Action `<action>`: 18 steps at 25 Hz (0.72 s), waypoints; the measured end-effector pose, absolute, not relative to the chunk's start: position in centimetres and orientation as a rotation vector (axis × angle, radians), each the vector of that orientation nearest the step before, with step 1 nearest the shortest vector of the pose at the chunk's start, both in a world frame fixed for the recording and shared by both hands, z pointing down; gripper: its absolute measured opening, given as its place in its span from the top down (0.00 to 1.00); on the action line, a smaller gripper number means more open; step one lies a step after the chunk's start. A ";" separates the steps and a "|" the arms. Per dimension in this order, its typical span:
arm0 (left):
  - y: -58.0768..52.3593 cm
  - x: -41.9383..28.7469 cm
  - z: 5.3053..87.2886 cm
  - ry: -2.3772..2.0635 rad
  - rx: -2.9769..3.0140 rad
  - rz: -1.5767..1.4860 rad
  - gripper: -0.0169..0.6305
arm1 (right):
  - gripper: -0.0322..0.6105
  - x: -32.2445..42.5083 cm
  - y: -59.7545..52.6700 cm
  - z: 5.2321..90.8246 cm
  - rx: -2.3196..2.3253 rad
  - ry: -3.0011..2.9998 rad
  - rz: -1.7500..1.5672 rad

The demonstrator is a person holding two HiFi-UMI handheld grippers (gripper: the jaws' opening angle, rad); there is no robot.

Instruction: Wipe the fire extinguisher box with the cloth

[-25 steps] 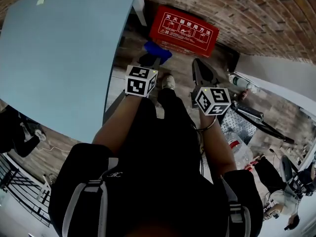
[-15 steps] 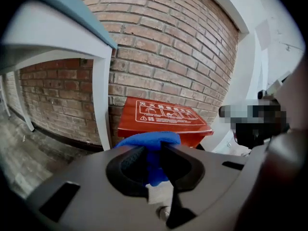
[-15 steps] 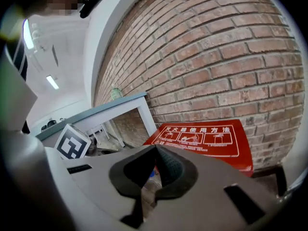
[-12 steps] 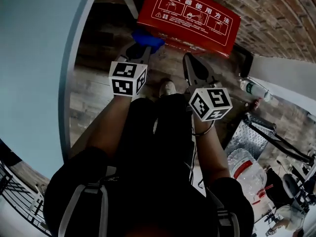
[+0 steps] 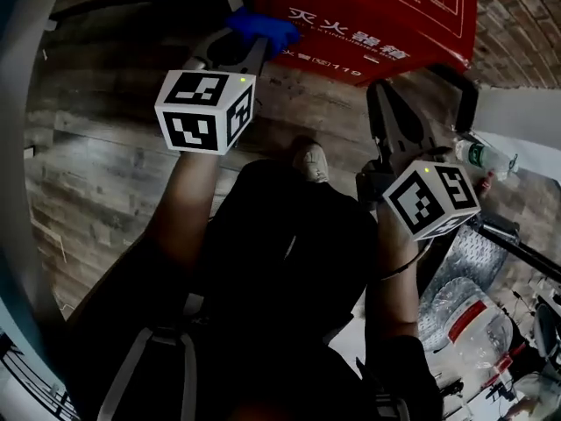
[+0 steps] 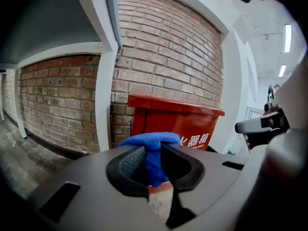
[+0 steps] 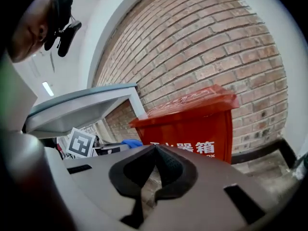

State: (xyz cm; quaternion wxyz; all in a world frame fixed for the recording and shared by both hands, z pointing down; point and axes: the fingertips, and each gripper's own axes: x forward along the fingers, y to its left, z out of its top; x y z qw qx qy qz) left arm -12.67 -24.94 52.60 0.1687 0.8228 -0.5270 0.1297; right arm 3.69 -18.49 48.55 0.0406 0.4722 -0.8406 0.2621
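Observation:
The red fire extinguisher box (image 5: 377,16) stands on the floor against a brick wall, white characters on its front and lid. My left gripper (image 5: 235,42) is shut on a blue cloth (image 5: 261,29), held close in front of the box's left front corner. In the left gripper view the blue cloth (image 6: 150,150) bulges out between the jaws, with the red box (image 6: 178,124) just behind it. My right gripper (image 5: 386,103) hangs shut and empty to the right, short of the box front. The right gripper view shows the box (image 7: 192,124) ahead and the cloth (image 7: 131,142) at left.
A white table leg (image 6: 106,95) rises just left of the box under a pale blue tabletop (image 5: 10,147). The person's shoe (image 5: 308,160) rests on the wood floor between the grippers. Water bottles (image 5: 456,323) and a metal rack (image 5: 517,244) sit to the right.
The head camera and both grippers have come closer to the box, which now fills the top of the head view. The left gripper has carried the cloth up to the box's front.

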 end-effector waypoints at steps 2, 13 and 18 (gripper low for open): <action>-25.0 -13.0 51.7 -1.518 2.321 0.379 0.86 | 0.93 5.3 -17.5 47.4 1.528 -2.528 0.781; -28.1 -11.9 46.7 -1.560 2.400 0.360 0.86 | 0.93 3.3 -17.1 42.5 1.798 -2.530 0.781; -29.3 -11.3 46.4 -1.566 2.440 0.362 0.86 | 0.93 2.1 -16.6 43.7 1.718 -2.512 0.561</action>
